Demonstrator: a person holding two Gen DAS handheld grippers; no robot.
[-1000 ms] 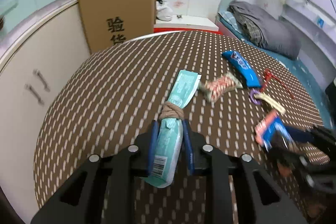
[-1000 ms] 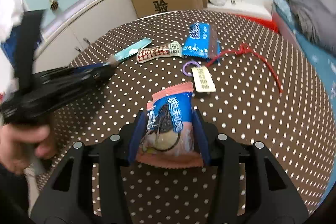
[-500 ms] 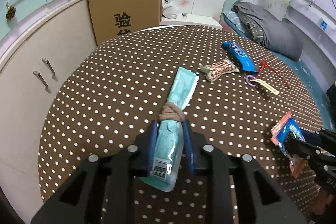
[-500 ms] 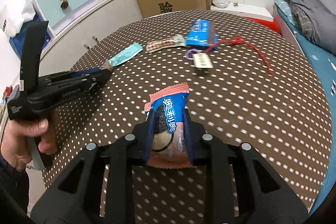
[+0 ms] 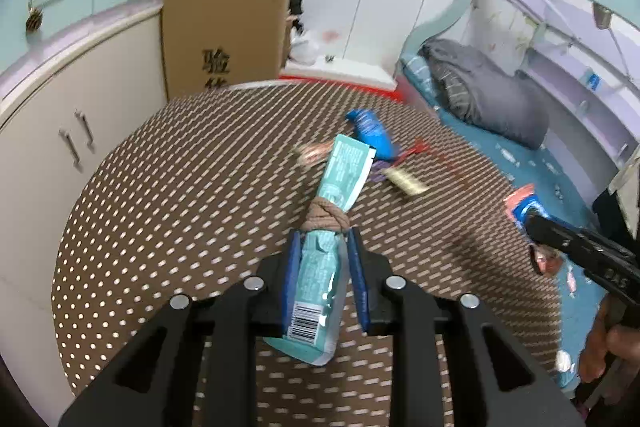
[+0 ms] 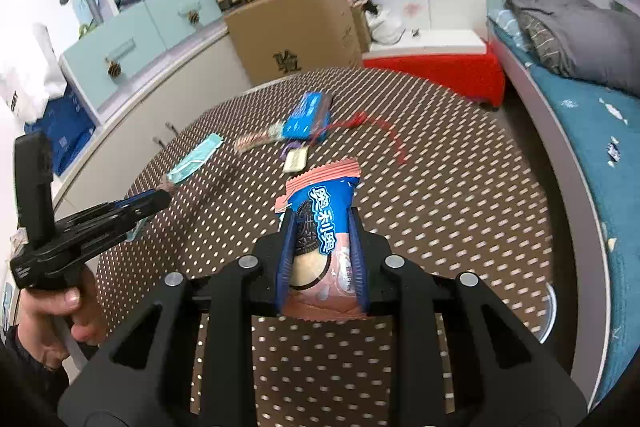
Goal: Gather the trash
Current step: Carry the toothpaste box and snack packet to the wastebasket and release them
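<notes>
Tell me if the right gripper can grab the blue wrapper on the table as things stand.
Probably not yet. The right gripper is already shut on a cookie packet, so its jaws are full. The blue wrapper lies farther across the table, with nothing blocking the way to it.

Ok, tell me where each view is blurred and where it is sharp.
Left wrist view: the teal wrapper in the left gripper is sharp, while the table dots smear into streaks and the blue packet blurs. Right wrist view: the cookie packet in the right gripper is crisp, far dots mildly streaked.
</notes>
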